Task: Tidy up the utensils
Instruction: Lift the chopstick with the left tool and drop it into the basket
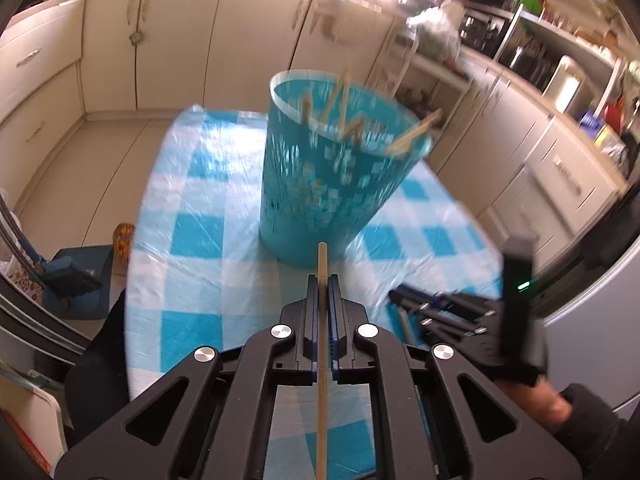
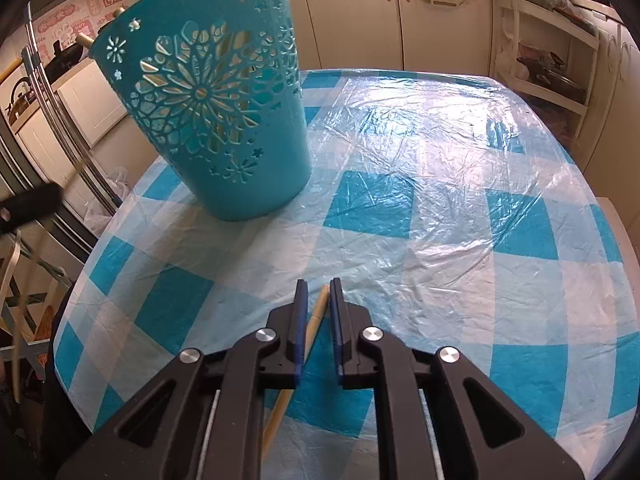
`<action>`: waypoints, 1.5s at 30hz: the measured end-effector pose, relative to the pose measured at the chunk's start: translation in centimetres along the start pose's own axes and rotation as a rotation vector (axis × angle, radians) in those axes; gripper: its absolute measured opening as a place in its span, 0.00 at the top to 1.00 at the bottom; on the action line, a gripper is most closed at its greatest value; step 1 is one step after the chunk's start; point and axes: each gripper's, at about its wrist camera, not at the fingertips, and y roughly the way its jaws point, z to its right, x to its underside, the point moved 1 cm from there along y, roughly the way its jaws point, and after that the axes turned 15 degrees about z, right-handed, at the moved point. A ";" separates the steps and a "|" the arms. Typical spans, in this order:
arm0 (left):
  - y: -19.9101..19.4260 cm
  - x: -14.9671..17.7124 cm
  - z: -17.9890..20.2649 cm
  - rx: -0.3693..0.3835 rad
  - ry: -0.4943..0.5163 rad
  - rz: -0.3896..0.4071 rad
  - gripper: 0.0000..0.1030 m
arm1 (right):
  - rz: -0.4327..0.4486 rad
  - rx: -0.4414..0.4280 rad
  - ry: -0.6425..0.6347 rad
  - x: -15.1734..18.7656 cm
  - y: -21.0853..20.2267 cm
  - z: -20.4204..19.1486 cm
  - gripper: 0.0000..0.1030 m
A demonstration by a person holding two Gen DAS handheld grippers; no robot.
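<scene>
Currently left tool point(image 1: 322, 280) is clamped on a thin wooden chopstick point(image 1: 322, 360), light tan, round section, running straight along the tool axis with its tip poking out just past the fingertips toward the basket. Right tool point(image 2: 319, 286) has its jaws slightly apart around a second chopstick point(image 2: 296, 368) that lies slanted between them on the bench point(image 2: 440, 200); can't tell if either pad touches it.

Teal plastic basket point(image 2: 224, 120), tapered, with cut-out flower pattern, stands upright on the far left part of the bench in the right wrist view. Several more chopsticks point(image 1: 412, 134) lean inside it, tips above the rim.

Left wrist view is motion-blurred: basket pattern and stick count unreadable. Lower ends of both held chopsticks are cut off behind the tool bodies. Right tool point(image 1: 404, 300) shows at right in the left view, partly blurred.

Bench carries a blue-and-white checked cloth under wrinkled clear plastic. Cream cabinets point(image 1: 160, 40) on the far side, open shelf unit point(image 2: 552, 60) far right, dustpan point(image 1: 76, 280) on the floor left of the bench.
</scene>
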 end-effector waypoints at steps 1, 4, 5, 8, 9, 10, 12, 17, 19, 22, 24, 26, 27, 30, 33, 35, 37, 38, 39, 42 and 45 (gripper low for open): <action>-0.4 -0.5 0.1 0.008 -0.005 0.015 0.96 | 0.000 -0.004 0.004 0.0 0.0 0.1 0.88; -2.5 -2.6 0.6 0.045 -0.023 0.080 0.96 | 0.003 -0.006 -0.001 0.0 0.0 -0.1 0.85; -2.9 -3.3 0.9 0.054 -0.024 0.102 0.96 | 0.003 -0.006 -0.005 0.0 0.0 -0.2 0.84; -4.3 -6.5 1.9 0.080 -0.020 0.193 0.96 | 0.003 -0.011 -0.023 0.1 0.0 -0.8 0.78; -4.6 -7.6 2.2 0.082 -0.018 0.227 0.96 | 0.003 -0.015 -0.028 0.1 0.0 -0.9 0.76; -4.6 -8.4 2.5 0.083 -0.016 0.250 0.96 | 0.003 -0.017 -0.030 0.2 0.0 -1.1 0.75; -4.2 -10.8 3.3 0.082 -0.009 0.318 0.96 | 0.004 -0.025 -0.029 0.2 0.0 -1.3 0.73; -1.5 -15.5 4.0 0.074 -0.012 0.431 0.96 | 0.005 -0.051 -0.001 0.1 0.0 -0.9 0.71; 0.0 -16.9 4.2 0.057 -0.003 0.462 0.96 | 0.005 -0.061 0.011 0.0 0.0 -0.6 0.70; 2.3 -18.0 4.2 0.029 0.003 0.487 0.96 | 0.006 -0.076 0.033 0.0 0.1 -0.2 0.70; 3.7 -18.4 4.0 0.006 0.003 0.500 0.96 | 0.006 -0.083 0.043 0.0 0.1 0.0 0.70; 4.7 -18.5 3.8 -0.013 0.002 0.510 0.96 | 0.005 -0.088 0.048 -0.1 0.1 0.2 0.69; 5.1 -18.6 3.6 -0.024 -0.001 0.514 0.96 | 0.005 -0.090 0.049 -0.1 0.1 0.1 0.69; 6.0 -18.6 3.2 -0.051 -0.008 0.528 0.95 | 0.005 -0.092 0.045 -0.1 0.1 0.1 0.68; 6.6 -18.1 3.0 -0.057 0.000 0.520 0.95 | 0.005 -0.095 0.046 0.0 0.1 0.1 0.67; 6.9 -17.5 3.1 -0.054 0.015 0.513 0.95 | 0.005 -0.097 0.047 -0.1 0.1 0.1 0.66; 7.3 -16.8 3.2 -0.059 0.031 0.497 0.95 | 0.005 -0.098 0.047 -0.1 0.2 0.0 0.66; 7.5 -16.4 3.3 -0.061 0.036 0.483 0.95 | 0.005 -0.097 0.047 -0.1 0.2 0.0 0.66; 7.8 -15.9 3.3 -0.064 0.043 0.466 0.95 | 0.005 -0.096 0.047 -0.1 0.2 0.0 0.66; 8.2 -14.9 3.4 -0.077 0.064 0.432 0.95 | 0.006 -0.096 0.047 -0.1 0.2 0.0 0.66; 8.0 -14.1 3.6 -0.090 0.091 0.401 0.95 | 0.006 -0.095 0.045 -0.1 0.1 0.0 0.66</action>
